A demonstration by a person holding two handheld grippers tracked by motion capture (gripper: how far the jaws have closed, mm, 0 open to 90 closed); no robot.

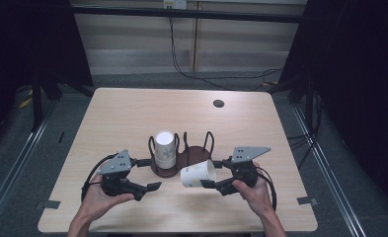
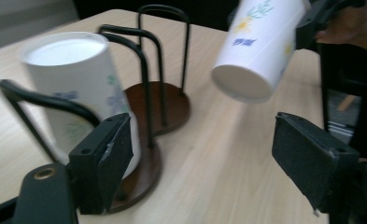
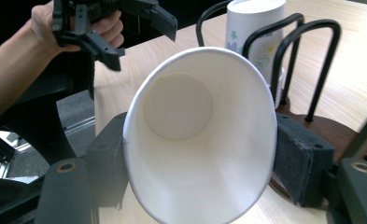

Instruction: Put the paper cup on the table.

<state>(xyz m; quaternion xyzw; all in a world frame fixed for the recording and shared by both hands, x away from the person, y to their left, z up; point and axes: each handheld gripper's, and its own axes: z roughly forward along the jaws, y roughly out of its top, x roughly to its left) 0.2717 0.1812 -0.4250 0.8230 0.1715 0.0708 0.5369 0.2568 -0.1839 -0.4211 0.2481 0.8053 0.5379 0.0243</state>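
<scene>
- Two cups: we grip one (image 1: 198, 174) tilted in our right hand-held gripper (image 1: 207, 175), near the tabletop's (image 1: 122, 113) front edge.
- Other cup (image 1: 165, 147) stands inverted in the rack (image 1: 184, 157).
- Our left hand-held gripper (image 1: 148, 174) is released.

paper cup (image 1: 198, 174) in right claw (image 1: 209, 174)

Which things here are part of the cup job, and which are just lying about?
In the job:
held paper cup
right gripper
cup holder rack
upside-down cup in rack
left gripper

Just about:
round table hole
wall cables
</scene>
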